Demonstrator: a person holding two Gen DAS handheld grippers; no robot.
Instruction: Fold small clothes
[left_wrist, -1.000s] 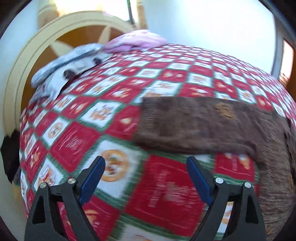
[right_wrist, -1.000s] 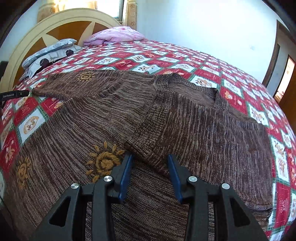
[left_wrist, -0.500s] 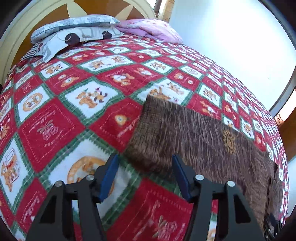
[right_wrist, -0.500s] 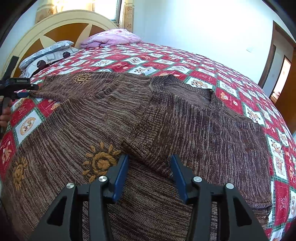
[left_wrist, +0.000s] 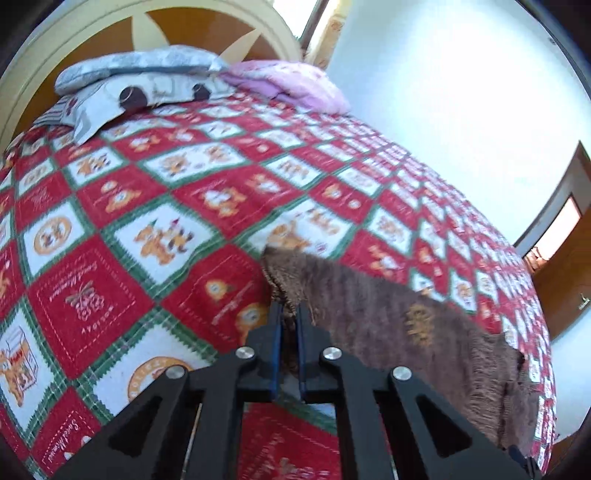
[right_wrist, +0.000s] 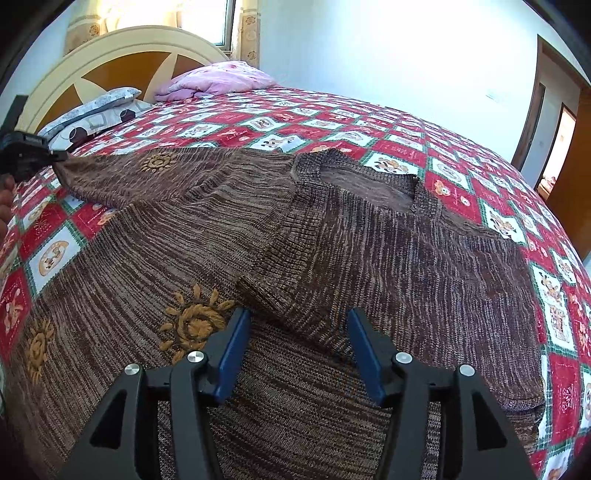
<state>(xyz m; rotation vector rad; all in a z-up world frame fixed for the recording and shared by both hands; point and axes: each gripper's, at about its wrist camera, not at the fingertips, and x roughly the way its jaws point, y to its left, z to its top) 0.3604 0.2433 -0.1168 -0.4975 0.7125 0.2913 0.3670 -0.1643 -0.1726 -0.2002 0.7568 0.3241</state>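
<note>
Far left in the right wrist view, your left hand-held gripper (right_wrist: 55, 157) is clamped on the cuff end of the sweater (right_wrist: 332, 258) sleeve (right_wrist: 147, 177); a bit of your hand (right_wrist: 5, 199) shows at the frame edge below it. In the left wrist view the same left hand-held gripper (left_wrist: 290, 314) has its blue pads (left_wrist: 275, 332) pinched tight on the sleeve cuff (left_wrist: 284, 280), w/ the cuff edge bunched between them and standing off the bedspread (left_wrist: 147, 221).

The sweater lies spread on the bed, brown knit w/ orange sun motifs (right_wrist: 195, 325). Left sleeve stretches out toward the headboard (right_wrist: 110, 48) side, body runs across the middle, neckline (right_wrist: 362, 177) opens toward the far edge. A ribbed edge of the right part is folded over the front, near centre.

Your right hand-held gripper (right_wrist: 299, 347) hovers low over that folded edge. Its jaws have just been opening and now stand apart: fabric lies between them but the pads (right_wrist: 231, 350) aren't pressing on it.

Pillows (right_wrist: 92, 114) and a pink blanket (right_wrist: 218, 77) sit at the head of the bed, well apart from the sweater. A doorway (right_wrist: 565, 147) is at far right.
</note>
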